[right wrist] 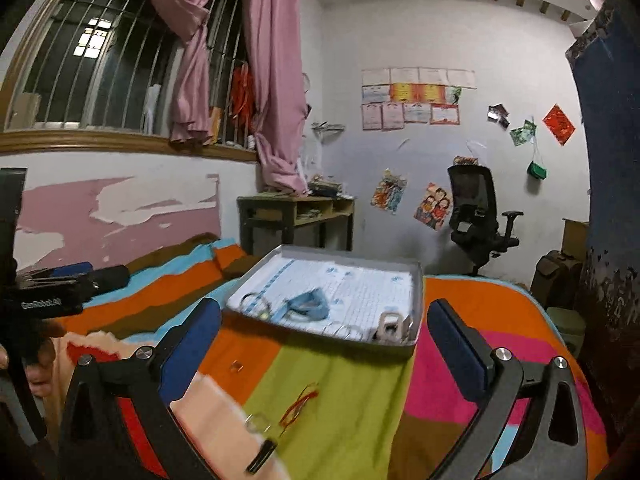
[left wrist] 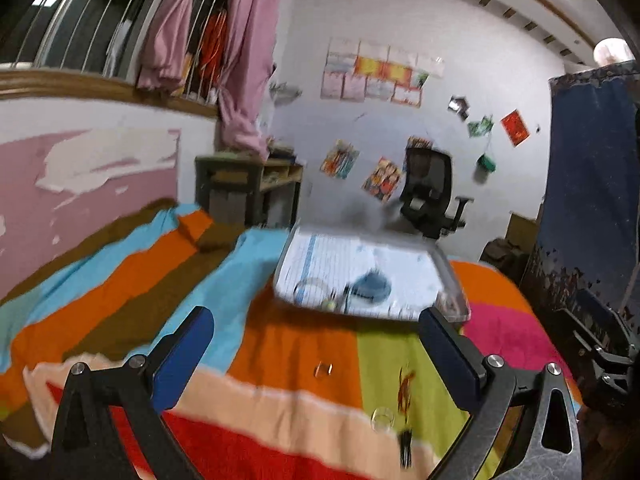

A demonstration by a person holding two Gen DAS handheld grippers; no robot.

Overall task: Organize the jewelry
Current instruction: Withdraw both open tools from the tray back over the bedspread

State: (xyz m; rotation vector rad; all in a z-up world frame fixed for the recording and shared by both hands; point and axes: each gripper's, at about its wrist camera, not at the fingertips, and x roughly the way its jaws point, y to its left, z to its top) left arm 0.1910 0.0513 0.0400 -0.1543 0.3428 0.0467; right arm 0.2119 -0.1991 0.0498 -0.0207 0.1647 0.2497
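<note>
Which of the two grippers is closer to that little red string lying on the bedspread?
Left, it seems, though only slightly. The red string lies low between the left gripper's open fingers; the right gripper views it slightly farther ahead.

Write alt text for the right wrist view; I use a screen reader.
The open right gripper hovers empty over a striped bedspread, facing a shallow tray holding rings and a blue band. A red string lies loose in front.
</note>
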